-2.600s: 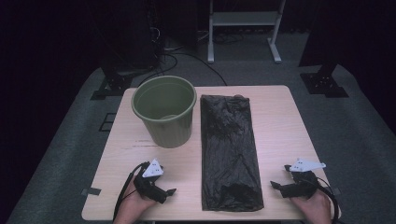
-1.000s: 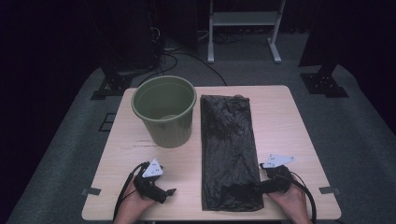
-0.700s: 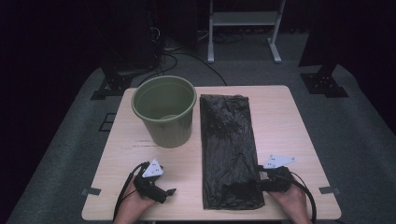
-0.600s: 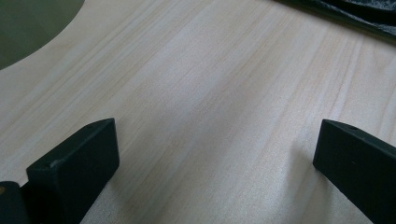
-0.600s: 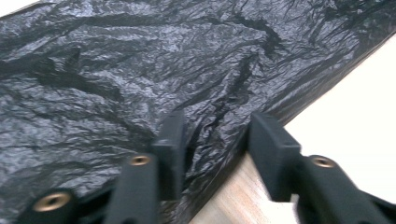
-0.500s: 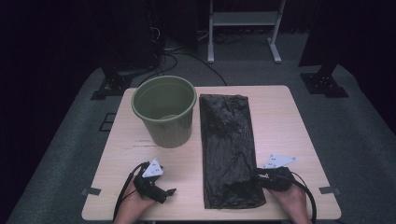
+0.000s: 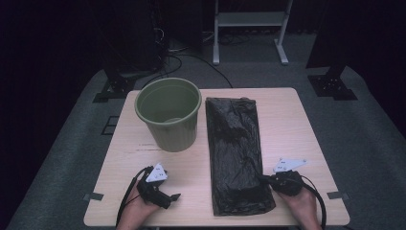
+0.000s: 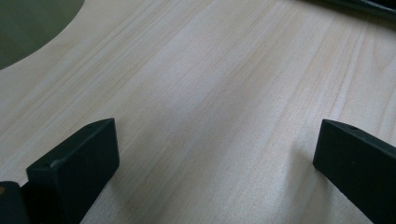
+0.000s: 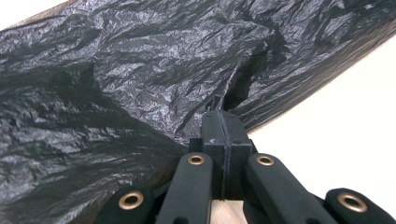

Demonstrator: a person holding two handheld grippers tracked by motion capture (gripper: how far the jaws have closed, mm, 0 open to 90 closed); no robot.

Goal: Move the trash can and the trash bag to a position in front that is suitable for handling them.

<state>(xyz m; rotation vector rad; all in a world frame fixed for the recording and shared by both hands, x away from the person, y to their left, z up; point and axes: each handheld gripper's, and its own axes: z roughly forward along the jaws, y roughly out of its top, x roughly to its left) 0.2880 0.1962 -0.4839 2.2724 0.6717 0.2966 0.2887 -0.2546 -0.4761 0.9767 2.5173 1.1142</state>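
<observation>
A black plastic bag [image 7: 234, 143] lies flat and lengthwise on the wooden table [image 7: 287, 120], right of centre. My right gripper [image 7: 264, 179] is at the bag's near right edge. Its jaws have just been closing, and in the right gripper view they [image 9: 223, 119] meet on a raised fold of the crinkled bag [image 9: 140, 70]. An olive green bucket [image 7: 168, 112] stands upright and empty to the left of the bag. My left gripper [image 7: 172, 197] rests near the table's front left, open, with bare wood between its jaws [image 8: 215, 144].
The bucket's side [image 8: 32, 23] fills the top left corner of the left gripper view. Behind the table, on the grey carpet, stand a white metal frame [image 7: 249, 28], dark stands and cables. Bare wood lies between my left gripper and the bag.
My right gripper came in leftward from the table's right side to the bag's near right edge and shut on it. The left gripper stayed where it was.
</observation>
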